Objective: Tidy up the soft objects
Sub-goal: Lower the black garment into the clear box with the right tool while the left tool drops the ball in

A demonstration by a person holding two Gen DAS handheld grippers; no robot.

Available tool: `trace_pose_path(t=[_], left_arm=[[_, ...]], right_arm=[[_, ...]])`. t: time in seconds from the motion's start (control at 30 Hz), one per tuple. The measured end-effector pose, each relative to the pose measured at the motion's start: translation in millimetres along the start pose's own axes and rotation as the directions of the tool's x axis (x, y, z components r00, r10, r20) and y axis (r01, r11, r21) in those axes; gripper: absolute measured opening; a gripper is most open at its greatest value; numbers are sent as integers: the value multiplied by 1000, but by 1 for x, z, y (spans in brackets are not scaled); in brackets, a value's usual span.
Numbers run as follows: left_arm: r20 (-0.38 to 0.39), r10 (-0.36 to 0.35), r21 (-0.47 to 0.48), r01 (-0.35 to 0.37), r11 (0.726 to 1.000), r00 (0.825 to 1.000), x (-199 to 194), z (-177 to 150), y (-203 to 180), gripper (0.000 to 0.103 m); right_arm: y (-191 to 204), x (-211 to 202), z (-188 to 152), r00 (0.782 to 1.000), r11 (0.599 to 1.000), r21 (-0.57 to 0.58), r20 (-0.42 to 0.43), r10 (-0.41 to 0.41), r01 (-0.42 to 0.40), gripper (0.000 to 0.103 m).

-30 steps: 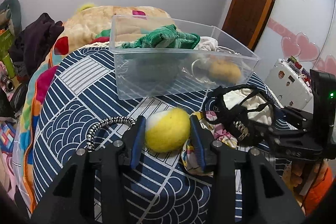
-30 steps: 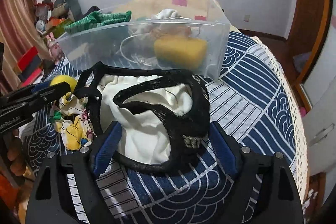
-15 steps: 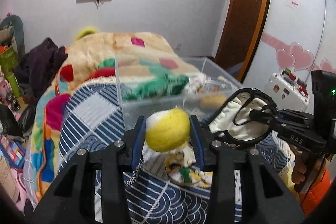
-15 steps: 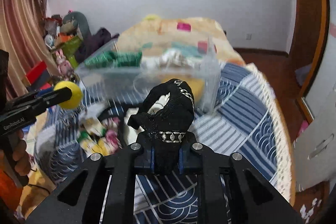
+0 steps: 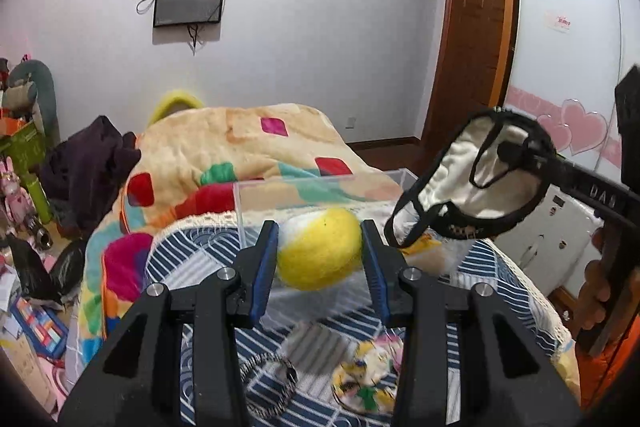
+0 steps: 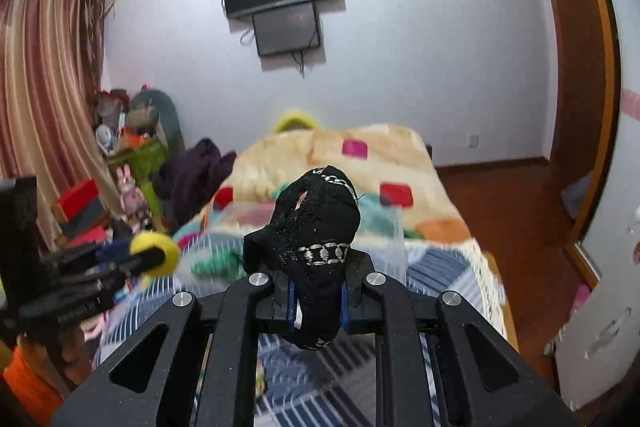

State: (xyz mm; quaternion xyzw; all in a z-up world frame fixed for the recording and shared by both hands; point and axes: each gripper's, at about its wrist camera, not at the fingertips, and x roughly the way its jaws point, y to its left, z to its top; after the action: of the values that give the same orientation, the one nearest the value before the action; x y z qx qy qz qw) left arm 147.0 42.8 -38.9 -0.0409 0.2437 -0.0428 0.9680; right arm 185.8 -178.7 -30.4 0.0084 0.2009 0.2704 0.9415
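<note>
My left gripper (image 5: 320, 251) is shut on a yellow and white soft ball (image 5: 320, 253) and holds it in the air, in front of the clear plastic bin (image 5: 280, 187) on the bed. My right gripper (image 6: 318, 291) is shut on a black-trimmed white cloth pouch (image 6: 316, 235) and holds it up. In the left wrist view the pouch (image 5: 480, 179) hangs open at the right, above the bin's right end. In the right wrist view the ball (image 6: 154, 253) and left gripper are at the left.
A patterned cloth (image 5: 368, 375) and a braided cord (image 5: 272, 383) lie on the blue patterned cover (image 5: 200, 255) below. A colourful blanket (image 5: 240, 147) lies behind the bin. Clutter (image 5: 24, 163) stands left of the bed. A white cabinet (image 5: 560, 227) is at the right.
Both grippers have risen from the bed with their loads. The right gripper closed on the pouch and lifted it. The bin now sits lower in both views.
</note>
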Motion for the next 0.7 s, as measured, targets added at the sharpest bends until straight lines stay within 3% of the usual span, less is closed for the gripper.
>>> trace_pose_path(t=[0.2, 0.5, 0.7], left_arm=[[-8, 28, 16, -28, 999, 1000, 26, 13, 4, 41], [-135, 57, -42, -64, 997, 989, 89, 13, 23, 41], [-192, 69, -3, -71, 997, 979, 116, 5, 18, 41]], right_arm=[[8, 30, 13, 999, 999, -25, 8, -40, 40, 14], [2, 80, 10, 996, 999, 35, -93, 9, -6, 14], [-3, 105, -4, 982, 999, 53, -189, 10, 1, 14]])
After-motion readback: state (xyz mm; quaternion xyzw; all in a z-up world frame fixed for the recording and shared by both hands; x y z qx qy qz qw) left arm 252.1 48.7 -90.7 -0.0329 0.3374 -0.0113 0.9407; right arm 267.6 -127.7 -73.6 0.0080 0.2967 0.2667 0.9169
